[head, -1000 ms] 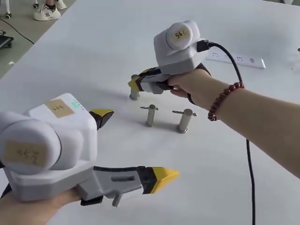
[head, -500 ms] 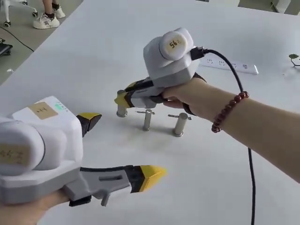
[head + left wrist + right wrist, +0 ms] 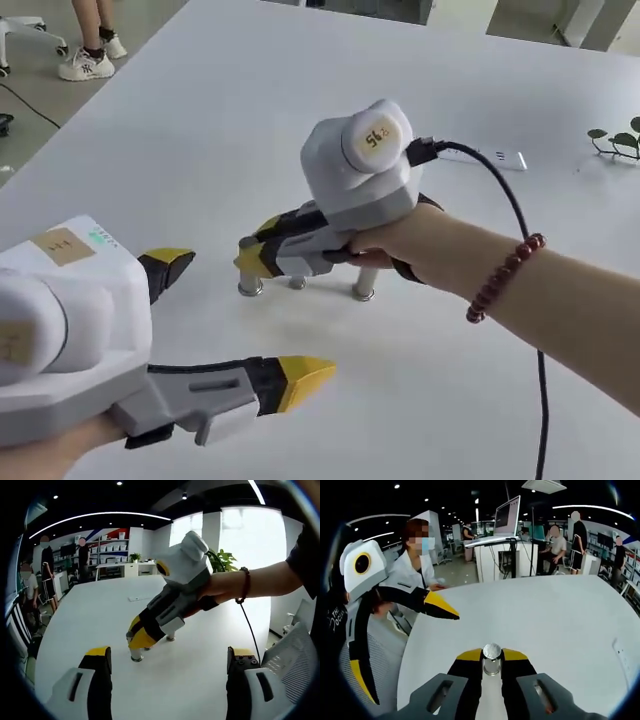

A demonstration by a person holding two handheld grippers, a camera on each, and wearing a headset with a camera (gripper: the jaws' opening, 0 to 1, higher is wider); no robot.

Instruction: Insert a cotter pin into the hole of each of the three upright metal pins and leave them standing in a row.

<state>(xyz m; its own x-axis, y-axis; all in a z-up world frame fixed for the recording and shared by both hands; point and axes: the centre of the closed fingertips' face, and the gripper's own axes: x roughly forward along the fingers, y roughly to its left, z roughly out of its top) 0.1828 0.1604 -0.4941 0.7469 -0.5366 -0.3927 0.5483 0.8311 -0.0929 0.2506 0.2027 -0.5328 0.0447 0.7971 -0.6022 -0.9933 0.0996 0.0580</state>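
The right hand (image 3: 395, 245) angles leftward, its white-and-yellow right gripper (image 3: 252, 262) clamped on the leftmost upright silver metal pin (image 3: 491, 661). The left gripper (image 3: 238, 318) hovers with its jaws spread wide.

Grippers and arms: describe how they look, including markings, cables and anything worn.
Both the left gripper and the right gripper have white housings, grey bodies and black jaws tipped yellow. Each carries a tan handwritten label. A black cable plugs into the right one. A dark red bead bracelet circles the right wrist.
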